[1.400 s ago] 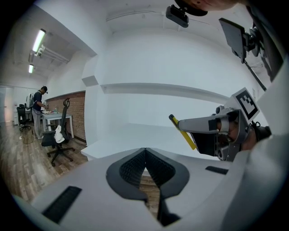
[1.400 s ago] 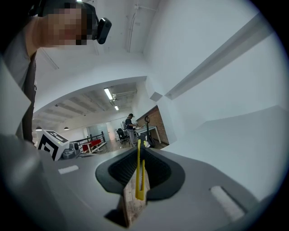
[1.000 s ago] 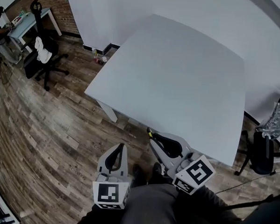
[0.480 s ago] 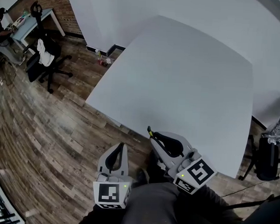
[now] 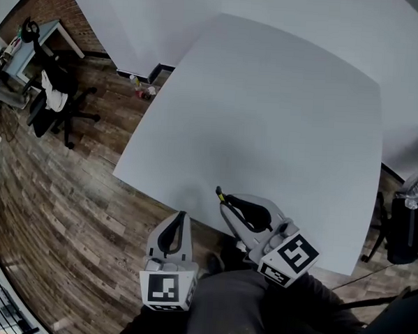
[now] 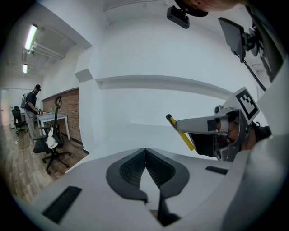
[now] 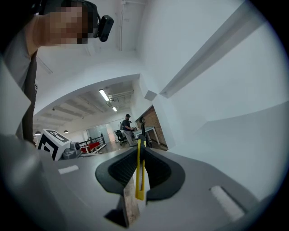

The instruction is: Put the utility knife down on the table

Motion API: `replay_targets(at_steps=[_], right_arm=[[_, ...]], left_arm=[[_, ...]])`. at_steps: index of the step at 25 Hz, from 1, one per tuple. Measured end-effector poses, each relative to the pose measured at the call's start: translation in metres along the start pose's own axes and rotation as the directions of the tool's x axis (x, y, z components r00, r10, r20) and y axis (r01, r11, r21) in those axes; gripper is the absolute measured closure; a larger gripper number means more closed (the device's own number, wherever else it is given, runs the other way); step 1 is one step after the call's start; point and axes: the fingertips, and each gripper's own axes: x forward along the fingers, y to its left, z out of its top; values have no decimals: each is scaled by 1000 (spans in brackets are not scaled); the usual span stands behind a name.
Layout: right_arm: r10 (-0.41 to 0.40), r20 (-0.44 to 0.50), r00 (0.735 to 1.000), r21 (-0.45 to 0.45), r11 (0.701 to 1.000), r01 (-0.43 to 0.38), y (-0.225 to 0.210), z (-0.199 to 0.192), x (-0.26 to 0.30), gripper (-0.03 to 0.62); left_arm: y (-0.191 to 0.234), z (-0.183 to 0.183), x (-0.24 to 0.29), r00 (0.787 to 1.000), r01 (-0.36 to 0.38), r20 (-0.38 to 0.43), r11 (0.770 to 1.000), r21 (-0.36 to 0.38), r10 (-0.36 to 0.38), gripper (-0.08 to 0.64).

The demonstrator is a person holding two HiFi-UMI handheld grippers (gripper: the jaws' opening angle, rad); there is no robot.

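Note:
A slim yellow and black utility knife (image 7: 139, 171) is clamped between the jaws of my right gripper (image 7: 140, 151), its tip poking past them. In the head view the right gripper (image 5: 224, 202) hovers over the near edge of the big white table (image 5: 282, 111), the utility knife (image 5: 220, 194) sticking out toward the tabletop. My left gripper (image 5: 180, 218) is shut with nothing in it, below the table's edge over the wood floor. The left gripper view has the left gripper (image 6: 145, 150) closed, and the right gripper holding the utility knife (image 6: 180, 132) at its right.
The wood floor (image 5: 61, 190) lies left of the table. A black office chair (image 5: 52, 99) and a small desk (image 5: 27, 45) stand far left. Another dark chair (image 5: 405, 229) is at the right. A white wall (image 5: 154, 13) runs behind the table.
The head view has shifted, so the table reaches lower in the frame. The right gripper with the knife now sits over the table's near edge rather than just short of it. Left gripper is unmoved.

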Motion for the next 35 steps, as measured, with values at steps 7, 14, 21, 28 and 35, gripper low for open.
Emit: replay_targets(at_steps=[7, 14, 21, 28, 35], right_arm=[[8, 13, 1000, 26, 1000, -9, -40, 9, 3, 541], [32, 46, 998, 34, 999, -33, -71, 29, 12, 541], [20, 63, 998, 51, 998, -23, -93, 37, 15, 541], [-23, 47, 999, 44, 999, 21, -100, 24, 19, 541], [-77, 14, 997, 35, 996, 77, -104, 22, 30, 541]], left_arm=[[-10, 8, 35, 999, -9, -31, 1000, 22, 10, 557], [-19, 27, 63, 999, -9, -53, 998, 65, 12, 557], [-20, 42, 84, 999, -7, -44, 996, 88, 11, 557], [-22, 31, 101, 996, 64, -65, 994, 90, -58, 557], [-16, 33, 118, 990, 134, -59, 988, 71, -129, 557]])
